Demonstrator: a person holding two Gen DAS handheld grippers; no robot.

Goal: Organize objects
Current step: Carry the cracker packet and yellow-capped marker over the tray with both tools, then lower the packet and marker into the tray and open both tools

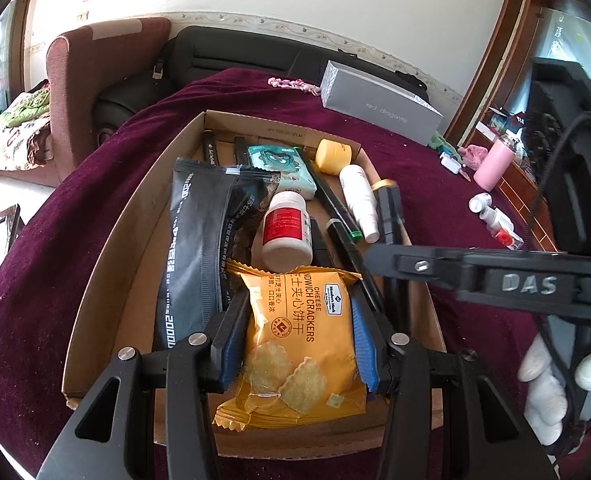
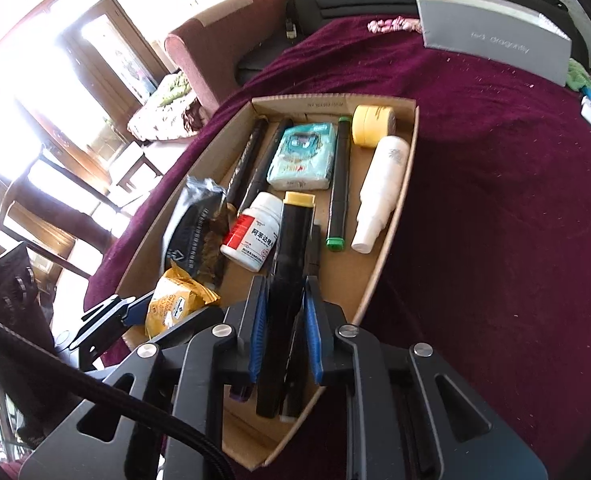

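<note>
**Both grippers hold items over a cardboard box**

Below the two cameras sits a shallow cardboard box (image 1: 95,264) on a table covered with a dark red cloth (image 2: 495,200).

Left gripper (image 1: 299,344): its blue-padded fingers (image 1: 363,340) are closed against both sides of a yellow packet of cheese crackers (image 1: 295,344), which lies at the near end of the box. Just left of the packet lies a long black foil pouch (image 1: 193,248). Just beyond the packet lies a white pill bottle with a red label (image 1: 287,228).

Right gripper (image 2: 283,336): its fingers are pressed against a black marker with a yellow cap (image 2: 291,264), held lengthwise above the middle of the box.

Farther back in the box are a pale green tissue pack (image 2: 301,156), a green-tipped black marker (image 2: 337,184), a white spray bottle (image 2: 379,188) along the right wall, and a small yellow jar (image 2: 371,124) in the far right corner. Two more black pens (image 2: 251,156) lie along the left side.

Outside the box, a grey carton (image 1: 375,100) rests at the far edge of the table. A pink bottle (image 1: 493,162) stands off to the right.
</note>
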